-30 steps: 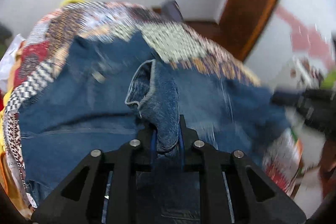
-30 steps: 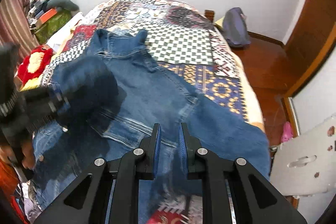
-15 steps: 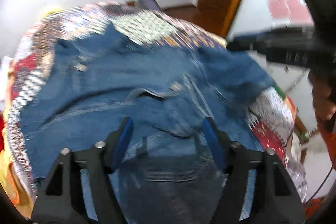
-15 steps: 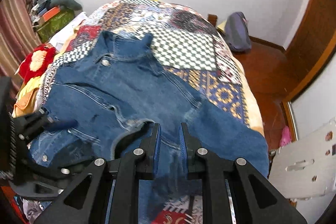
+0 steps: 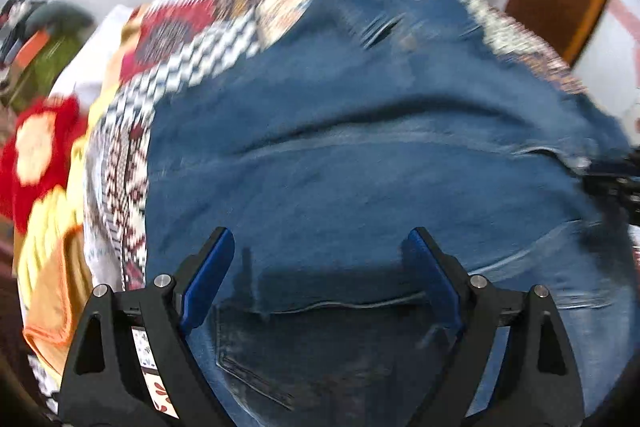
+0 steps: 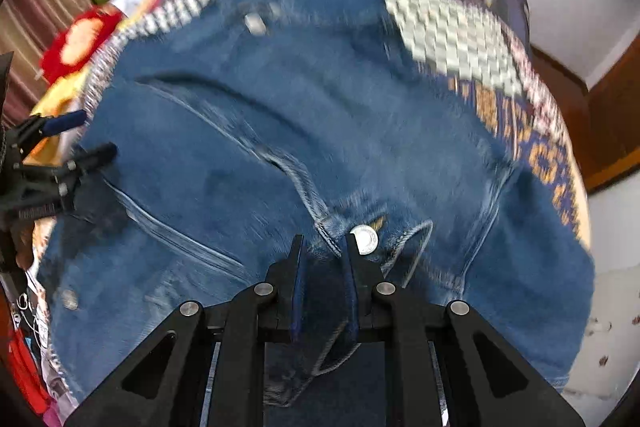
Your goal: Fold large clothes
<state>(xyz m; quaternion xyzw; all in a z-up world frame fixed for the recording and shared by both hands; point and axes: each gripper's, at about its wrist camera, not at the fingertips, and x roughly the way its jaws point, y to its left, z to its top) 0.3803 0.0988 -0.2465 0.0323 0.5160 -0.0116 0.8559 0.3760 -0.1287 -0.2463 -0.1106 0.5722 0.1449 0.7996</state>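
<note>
Since half a second ago the right gripper has dropped from its hover down onto the denim jacket, its fingers now pinched on a fold of hem beside a metal button, while the left gripper has swung toward the left side of the garment with its jaws spread wide and nothing between them. The jacket lies spread across the patchwork quilt of the bed, collar at the far end, hem toward both cameras; both views are smeared with motion, so fine seams are hard to read. To do this step well, I would judge that the right grip should take the whole thickness of the hem (not just the button placket) so the panel lifts as one sheet, and that the left should find a matching bite on the hem or side seam before either one lifts; denim is stiff and heavy, so an uneven pair of grips will probably leave a skewed crease. The left gripper hangs low above the cloth, tilted forward and down, blue pads flanking a band of hem without touching it as far as can be told; in the right view it shows at the jacket's left edge, well apart from the right one. The right gripper points along the jacket toward the collar, fingers nearly level with the fabric, a tuck of denim running back between them.
</note>
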